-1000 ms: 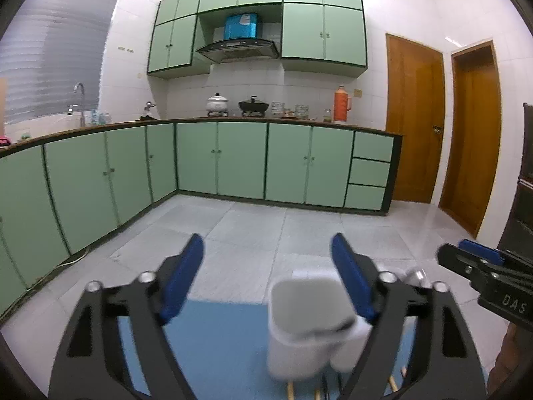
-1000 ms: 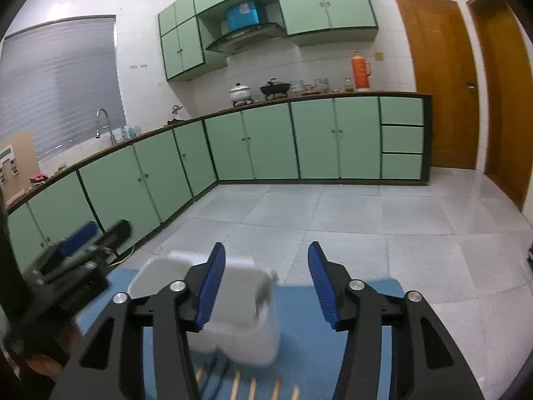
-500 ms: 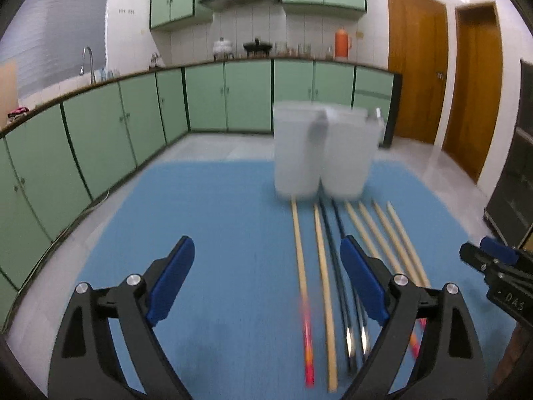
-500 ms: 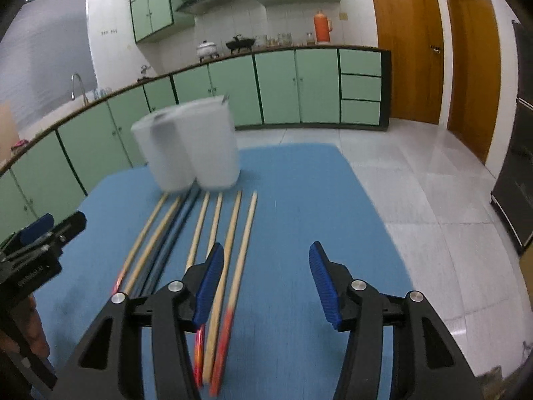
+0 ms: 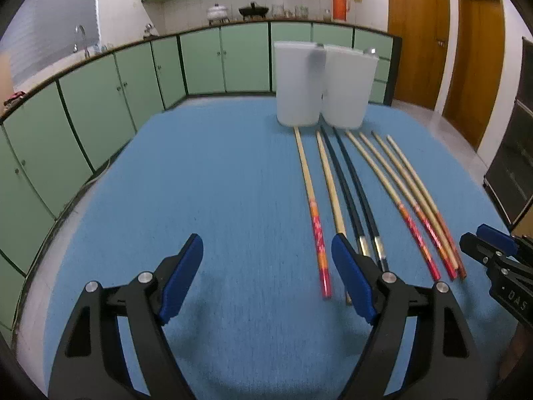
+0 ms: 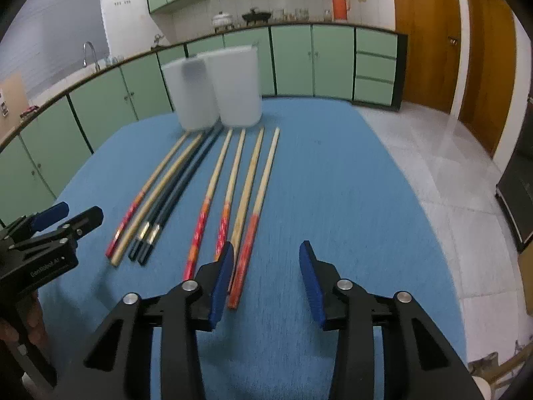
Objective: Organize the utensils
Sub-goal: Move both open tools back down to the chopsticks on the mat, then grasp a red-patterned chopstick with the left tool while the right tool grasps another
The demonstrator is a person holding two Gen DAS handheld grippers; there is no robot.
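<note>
Several chopsticks lie side by side on a blue table cloth (image 5: 216, 183): wooden ones with red ends (image 5: 311, 200) (image 6: 256, 180) and a dark pair (image 5: 353, 193) (image 6: 173, 196). Two white utensil cups (image 5: 299, 83) (image 6: 233, 86) stand together at their far tips. My left gripper (image 5: 266, 273) is open and empty, above the cloth just left of the chopsticks' near ends. My right gripper (image 6: 266, 276) is open and empty, just right of the near ends; the rightmost chopstick ends beside its left finger.
The blue cloth (image 6: 349, 183) covers the table, whose right edge drops to a tiled floor (image 6: 449, 153). Green kitchen cabinets (image 5: 100, 106) line the back and left. Wooden doors (image 5: 416, 33) stand at the right.
Both views tilted down from the kitchen to the table. The cups and chopsticks now lie in full view ahead. Both grippers stayed open.
</note>
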